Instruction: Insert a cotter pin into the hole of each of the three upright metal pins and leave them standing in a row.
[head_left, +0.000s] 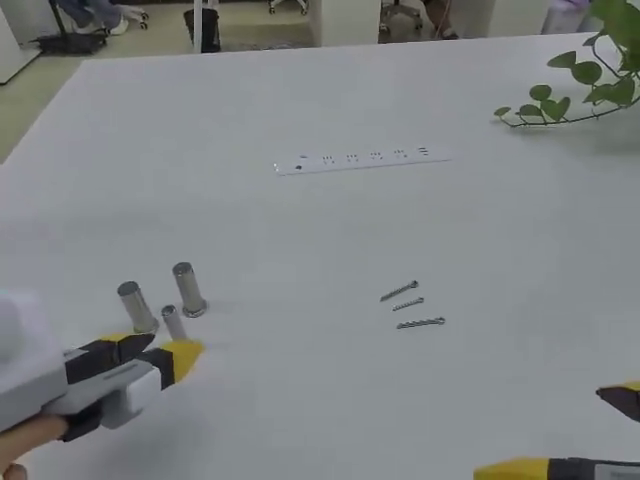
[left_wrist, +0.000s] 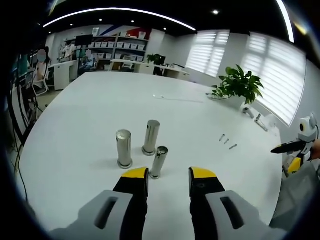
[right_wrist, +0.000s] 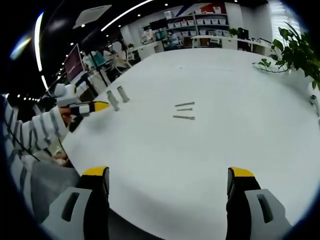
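Before the left gripper (left_wrist: 168, 177) — jaws parted — 3 metal pins (left_wrist: 151, 137) stand.

Left tool (left_wrist: 169, 174) level, jaws a little apart; right tool (right_wrist: 168, 172) with jaws wide apart; both empty

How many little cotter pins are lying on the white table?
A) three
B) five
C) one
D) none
A: three cotter pins lie side by side on the table, well apart from the upright metal pins.
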